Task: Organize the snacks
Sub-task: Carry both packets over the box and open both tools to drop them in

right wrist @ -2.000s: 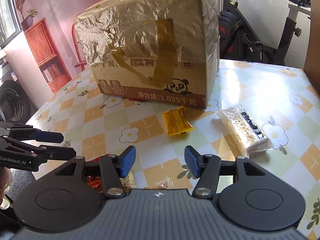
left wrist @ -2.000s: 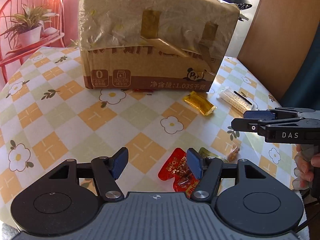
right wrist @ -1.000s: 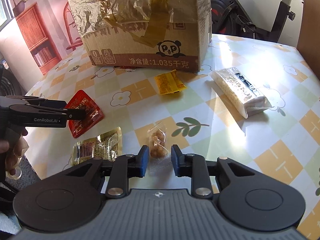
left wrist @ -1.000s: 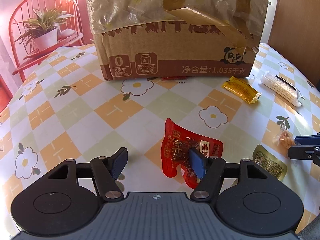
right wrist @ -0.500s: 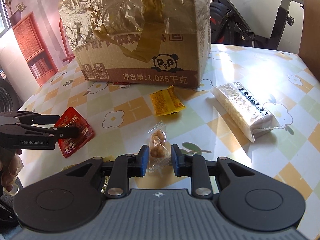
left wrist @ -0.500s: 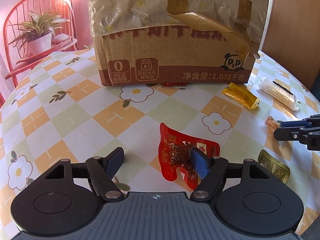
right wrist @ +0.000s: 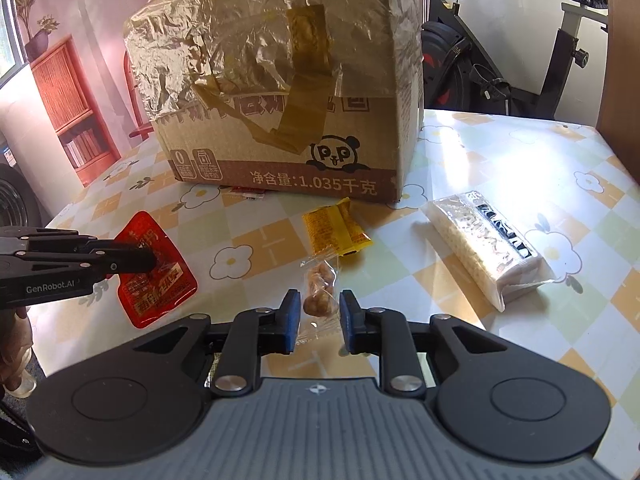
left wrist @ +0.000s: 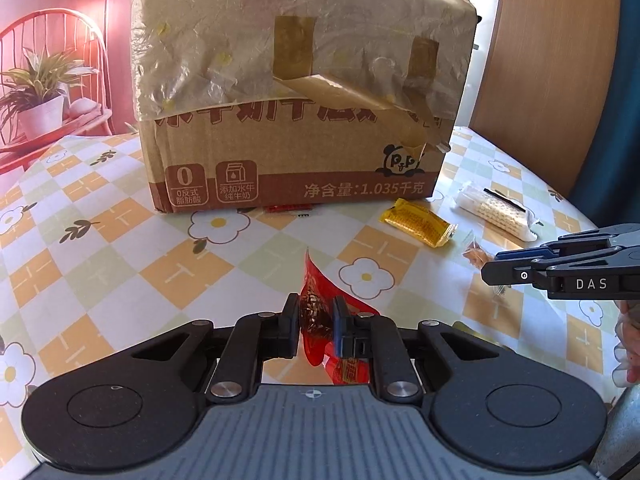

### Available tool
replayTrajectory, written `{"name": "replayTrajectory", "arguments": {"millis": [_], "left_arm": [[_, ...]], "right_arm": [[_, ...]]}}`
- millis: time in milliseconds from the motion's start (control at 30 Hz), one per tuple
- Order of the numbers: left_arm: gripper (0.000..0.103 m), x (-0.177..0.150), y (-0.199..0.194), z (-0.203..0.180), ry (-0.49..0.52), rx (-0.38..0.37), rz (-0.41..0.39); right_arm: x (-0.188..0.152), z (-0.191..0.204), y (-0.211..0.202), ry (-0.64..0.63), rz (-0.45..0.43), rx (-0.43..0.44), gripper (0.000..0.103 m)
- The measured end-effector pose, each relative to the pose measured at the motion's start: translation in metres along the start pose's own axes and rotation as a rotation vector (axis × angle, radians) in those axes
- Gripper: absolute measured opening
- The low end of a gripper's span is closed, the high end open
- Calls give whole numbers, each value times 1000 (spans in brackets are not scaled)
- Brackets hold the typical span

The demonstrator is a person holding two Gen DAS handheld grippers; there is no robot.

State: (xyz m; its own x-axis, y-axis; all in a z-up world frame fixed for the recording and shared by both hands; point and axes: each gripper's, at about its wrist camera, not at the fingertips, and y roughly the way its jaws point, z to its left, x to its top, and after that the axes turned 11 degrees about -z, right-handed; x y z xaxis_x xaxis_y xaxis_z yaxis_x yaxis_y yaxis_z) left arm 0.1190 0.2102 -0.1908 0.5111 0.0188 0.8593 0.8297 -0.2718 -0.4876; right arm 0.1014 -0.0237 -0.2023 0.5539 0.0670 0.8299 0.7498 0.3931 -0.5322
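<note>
My left gripper (left wrist: pixel 316 322) is shut on a red snack packet (left wrist: pixel 314 280), which stands on edge between the pads, tilted above the flowered tablecloth (left wrist: pixel 120 264). From the right wrist view the left gripper (right wrist: pixel 148 260) clamps that red packet (right wrist: pixel 160 284) at its middle. My right gripper (right wrist: pixel 319 316) is shut on a small clear nut packet (right wrist: pixel 318 286); in the left wrist view the right gripper (left wrist: pixel 496 264) holds the nut packet (left wrist: pixel 476 254) to the right. A yellow packet (right wrist: pixel 334 228) and a white wafer pack (right wrist: pixel 484 248) lie in front of the taped cardboard box (left wrist: pixel 296 120).
A small red sachet (left wrist: pixel 288 209) pokes out from under the box's front edge. A wooden panel (left wrist: pixel 540 60) rises at the back right, an exercise bike (right wrist: pixel 520 60) behind the table, a potted plant (left wrist: pixel 40 92) on a red chair at left. A hand (left wrist: pixel 628 344) holds the right gripper.
My left gripper has shut on the red packet and tipped it up off the cloth. The right gripper keeps its hold on the nut packet and has moved a little nearer the box.
</note>
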Motion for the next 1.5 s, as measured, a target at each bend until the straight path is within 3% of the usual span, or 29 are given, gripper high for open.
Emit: {"name": "replayTrajectory", "arguments": {"millis": [367,600,767,1033,1300,1367,1433,1500], "left_arm": [[17,64,-34,13,-10,26,-173],[17,134,-62,22,28,61,-327],[17,188,-60,23,55,81,-388],[17,239,-7,27,82,140,-346],[18,238,45,43,19,169,-224],[27,234,49,47,8,181,-200],[69,230,46,52,-9,181,-197],[74,225,39,56,-16,182,-224]], "right_arm": [[54,22,-26,-110,-170,34,23],[127,32,-47,-149,-316,66,23],[183,36,-33,-160,-357,67,23],[219,38,33,-140,-279,39,23],[216,34,73,-83,-229,3,27],[214,29,72,-65,-229,12,27],[214,24,67,-57,-235,25,38],[212,19,59,-51,-246,32,39]]}}
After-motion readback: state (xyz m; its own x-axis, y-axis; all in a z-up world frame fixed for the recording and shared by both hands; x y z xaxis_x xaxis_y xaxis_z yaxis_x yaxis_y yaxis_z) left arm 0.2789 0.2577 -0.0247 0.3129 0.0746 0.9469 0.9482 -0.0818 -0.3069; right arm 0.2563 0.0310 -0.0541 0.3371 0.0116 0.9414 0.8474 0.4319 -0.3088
